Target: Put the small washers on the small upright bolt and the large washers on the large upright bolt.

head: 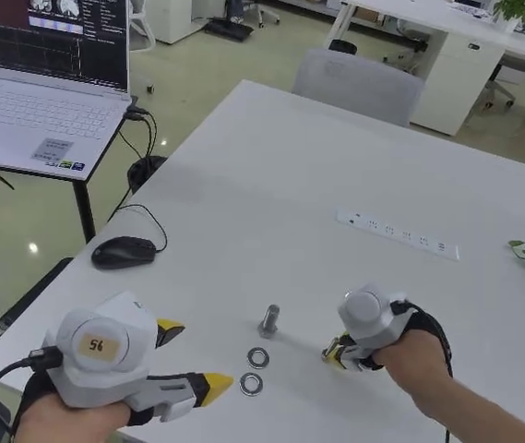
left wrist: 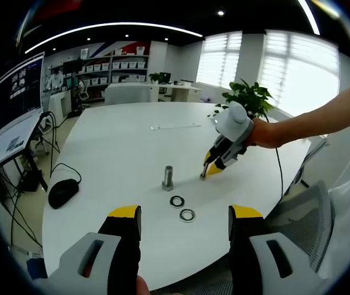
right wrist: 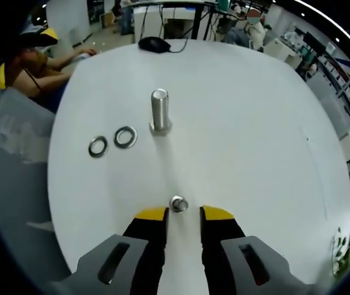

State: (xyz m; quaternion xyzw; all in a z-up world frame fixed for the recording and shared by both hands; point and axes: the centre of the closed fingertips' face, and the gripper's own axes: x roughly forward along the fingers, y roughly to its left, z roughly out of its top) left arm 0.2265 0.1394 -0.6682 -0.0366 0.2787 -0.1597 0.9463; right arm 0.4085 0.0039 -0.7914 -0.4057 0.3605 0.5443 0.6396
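**Head view.** The large silver upright bolt (head: 269,319) stands on the white desk (head: 354,175) close to the near edge, about mid-width. Two flat silver washers lie between the bolt and that edge. The first washer (head: 258,356) and the second washer (head: 251,384) are just apart. The left gripper (head: 193,360) is at the near left corner with its yellow-tipped fingers spread wide and nothing in them. The right gripper (head: 334,354) is right of the large bolt, tips down at the desk surface.

**Left gripper view.** The fingers (left wrist: 125,215) are wide apart and empty. Both washers and the large bolt sit ahead of them on the desk. The right gripper's tips angle down beside the large bolt.

**Right gripper view.** The fingers (right wrist: 152,216) are drawn in to a slim gap, not clamped. The small silver upright bolt (right wrist: 178,203) stands at the mouth of that gap, just off the tips. Whether they touch it, I cannot tell. The large bolt stands farther ahead with no washers on it.
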